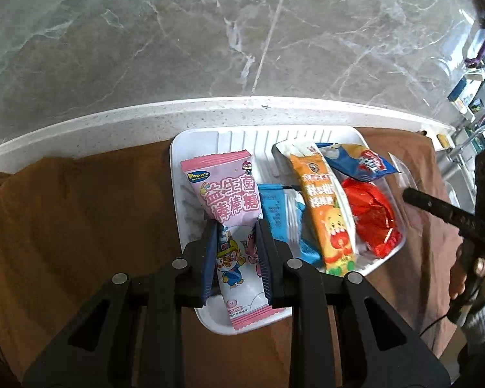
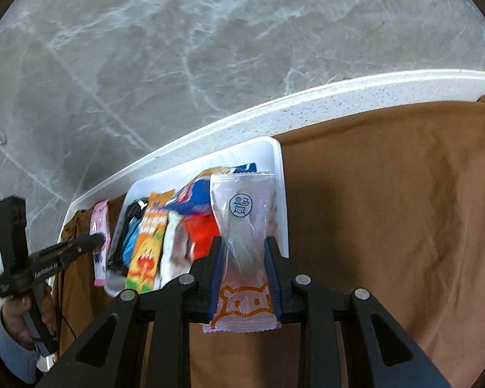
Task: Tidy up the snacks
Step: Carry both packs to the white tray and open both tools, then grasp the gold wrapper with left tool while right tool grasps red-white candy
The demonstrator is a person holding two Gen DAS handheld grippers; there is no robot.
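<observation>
A grey marble-veined wall (image 1: 210,32) fills the background of both of my wrist views, above the white speckled stone worktop (image 1: 145,119), whose surface is mostly covered by a wrinkled brown cloth (image 1: 97,200). On that cloth, near the worktop's back edge, sits the white ribbed plastic tray (image 1: 242,139), and I can see several snack packets lying side by side in it: a long orange lollipop packet with a cartoon face (image 1: 326,207), a crumpled red foil wrapper (image 1: 371,216) to its right, a blue-and-white packet with a red logo (image 1: 355,161) lying over the far ends of those two, and a light blue packet (image 1: 281,213) between the orange one and my left claw.

My left claw (image 1: 237,229) is clamped on a pink-and-white cartoon-printed candy packet (image 1: 226,194), gripping it about halfway along; the packet lies over the tray's left part, its near end reaching past the tray's front rim. My right claw (image 2: 245,245) is closed on a clear plastic packet printed with an orange animal face (image 2: 242,226), holding it at the waist just beside the tray's right rim, with its far end over the tray. In the right wrist view the left claw's black body shows at the tray's far side; I cannot tell whether either packet touches the tray floor.
</observation>
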